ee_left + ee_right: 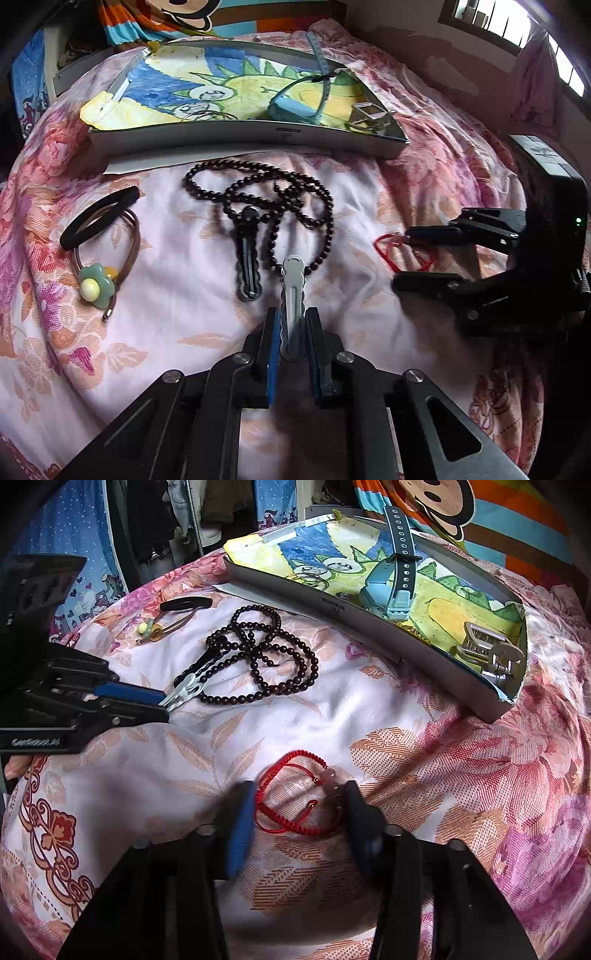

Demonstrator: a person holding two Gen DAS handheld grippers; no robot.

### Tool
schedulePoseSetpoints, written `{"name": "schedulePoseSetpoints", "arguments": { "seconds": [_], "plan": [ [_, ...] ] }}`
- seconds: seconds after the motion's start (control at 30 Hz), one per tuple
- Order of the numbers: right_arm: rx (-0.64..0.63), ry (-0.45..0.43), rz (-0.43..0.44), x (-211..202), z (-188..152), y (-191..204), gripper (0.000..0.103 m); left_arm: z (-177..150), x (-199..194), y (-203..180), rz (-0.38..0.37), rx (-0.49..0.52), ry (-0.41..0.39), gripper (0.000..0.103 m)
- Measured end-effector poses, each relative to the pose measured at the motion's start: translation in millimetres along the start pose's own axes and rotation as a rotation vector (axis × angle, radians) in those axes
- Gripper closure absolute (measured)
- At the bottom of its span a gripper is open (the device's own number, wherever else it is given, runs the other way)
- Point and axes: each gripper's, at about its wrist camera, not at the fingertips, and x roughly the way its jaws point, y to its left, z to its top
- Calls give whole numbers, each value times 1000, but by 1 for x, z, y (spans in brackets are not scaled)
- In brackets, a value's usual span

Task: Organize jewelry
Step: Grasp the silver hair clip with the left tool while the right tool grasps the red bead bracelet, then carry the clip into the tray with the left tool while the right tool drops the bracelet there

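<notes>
Jewelry lies on a floral bedspread (166,314) before the box tray (243,138). My left gripper (293,325) pinches the white clip (293,295); right gripper (299,808) half-open straddling the red bracelet (295,797); bead necklace (295,199) nearby.

On the bedspread (177,280), mid-frame: one bead necklace (295,195), two hair clips, black (249,258) and white (293,295), two hair ties (99,218) at left, one red bracelet (295,794). In the tray (243,138), upper frame: one watch (295,105), one claw clip (487,646), some rings (207,115).

Bead necklace (273,206) before tray (243,142), hair ties (99,225) to its left.
</notes>
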Motion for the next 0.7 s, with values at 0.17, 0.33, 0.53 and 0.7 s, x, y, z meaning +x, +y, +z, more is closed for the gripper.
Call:
{"name": "schedulePoseSetpoints", "arguments": {
  "seconds": [0.17, 0.33, 0.53, 0.7],
  "plan": [
    [-17, -6, -24, -2, -1, 6, 93, -4, -7, -5, -19, -14, -32, 90],
    [-50, -77, -77, -17, -2, 11, 93, -4, -12, -7, -30, -32, -78, 90],
    [-63, -205, -133, -39, 9, 11, 93, 2, -28, -4, -33, -62, -192, 90],
    [-32, -347, -184, -56, 39, -1, 93, 28, -37, 8, 28, -102, -304, 90]
  ]
}}
